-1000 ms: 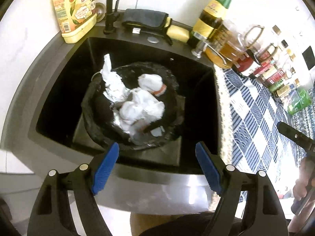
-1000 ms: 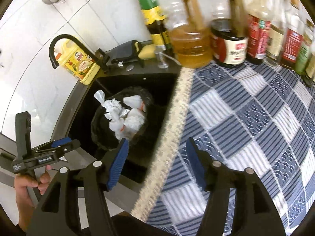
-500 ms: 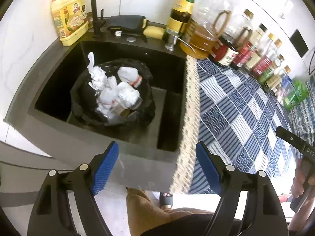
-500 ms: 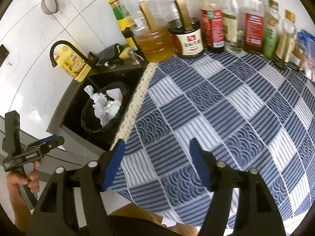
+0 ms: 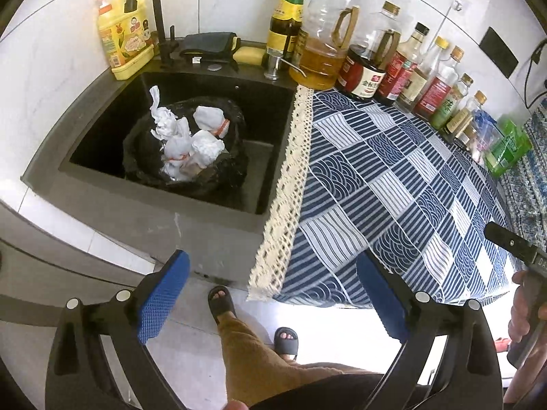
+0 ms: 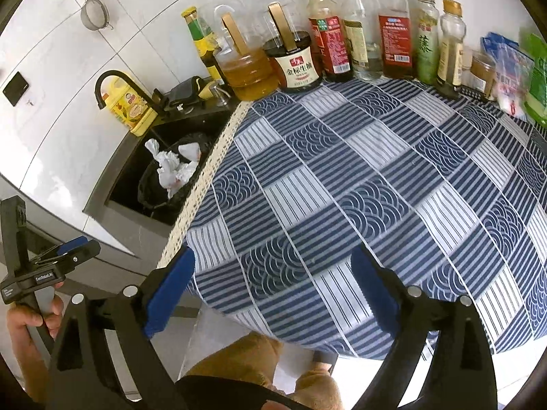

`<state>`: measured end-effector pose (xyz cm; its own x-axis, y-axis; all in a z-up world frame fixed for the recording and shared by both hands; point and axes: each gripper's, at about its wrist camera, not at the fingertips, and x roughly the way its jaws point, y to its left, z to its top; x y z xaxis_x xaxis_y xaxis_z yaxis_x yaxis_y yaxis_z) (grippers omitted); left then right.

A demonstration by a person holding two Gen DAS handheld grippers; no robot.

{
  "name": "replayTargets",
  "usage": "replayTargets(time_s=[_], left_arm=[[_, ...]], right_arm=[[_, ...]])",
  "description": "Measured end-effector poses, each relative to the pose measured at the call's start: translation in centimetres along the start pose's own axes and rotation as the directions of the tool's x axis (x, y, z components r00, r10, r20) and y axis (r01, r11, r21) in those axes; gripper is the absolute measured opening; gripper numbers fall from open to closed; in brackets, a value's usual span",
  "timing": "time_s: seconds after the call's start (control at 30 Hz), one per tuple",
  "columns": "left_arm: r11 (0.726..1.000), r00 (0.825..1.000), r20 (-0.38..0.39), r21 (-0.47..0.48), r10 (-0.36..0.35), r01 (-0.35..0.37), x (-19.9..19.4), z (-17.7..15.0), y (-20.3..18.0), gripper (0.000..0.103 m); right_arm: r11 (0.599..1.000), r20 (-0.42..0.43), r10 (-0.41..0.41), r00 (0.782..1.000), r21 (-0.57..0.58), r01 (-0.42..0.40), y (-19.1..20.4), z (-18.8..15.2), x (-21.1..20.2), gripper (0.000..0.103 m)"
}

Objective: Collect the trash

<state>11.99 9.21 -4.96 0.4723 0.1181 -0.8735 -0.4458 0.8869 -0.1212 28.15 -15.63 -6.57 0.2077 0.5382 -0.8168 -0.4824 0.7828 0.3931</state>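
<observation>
A black trash bag (image 5: 232, 167) sits in the dark sink (image 5: 102, 130), filled with crumpled white tissues (image 5: 186, 136); the same bag (image 6: 154, 188) shows at the left of the right wrist view. My left gripper (image 5: 271, 299) hangs well back from the sink, above the floor and the counter's front edge. Its jaws are opening wide, with nothing between them. My right gripper (image 6: 273, 285) hovers over the front edge of the blue patterned cloth (image 6: 359, 188). Its jaws are opening too and hold nothing.
Oil and sauce bottles (image 6: 342, 44) line the wall behind the cloth. A yellow detergent bottle (image 5: 121, 44), a black faucet (image 5: 154, 10) and a sponge (image 5: 248, 54) stand behind the sink. A person's legs and slippers (image 5: 222, 302) are below.
Both grippers have pulled back and to the right, away from the sink, so the bag looks smaller. The jaws of both have spread wider. The cloth-covered counter has come into view.
</observation>
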Motion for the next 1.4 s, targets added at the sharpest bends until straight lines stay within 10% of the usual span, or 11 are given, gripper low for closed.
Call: replayTargets(time_s=[1.4], left_arm=[[0.999, 0.998, 0.057, 0.034, -0.01, 0.008, -4.0, -5.2, -2.7, 0.096]], right_arm=[[0.997, 0.081, -0.034, 0.996, -0.063, 0.039, 0.6, -5.4, -5.4, 0.098]])
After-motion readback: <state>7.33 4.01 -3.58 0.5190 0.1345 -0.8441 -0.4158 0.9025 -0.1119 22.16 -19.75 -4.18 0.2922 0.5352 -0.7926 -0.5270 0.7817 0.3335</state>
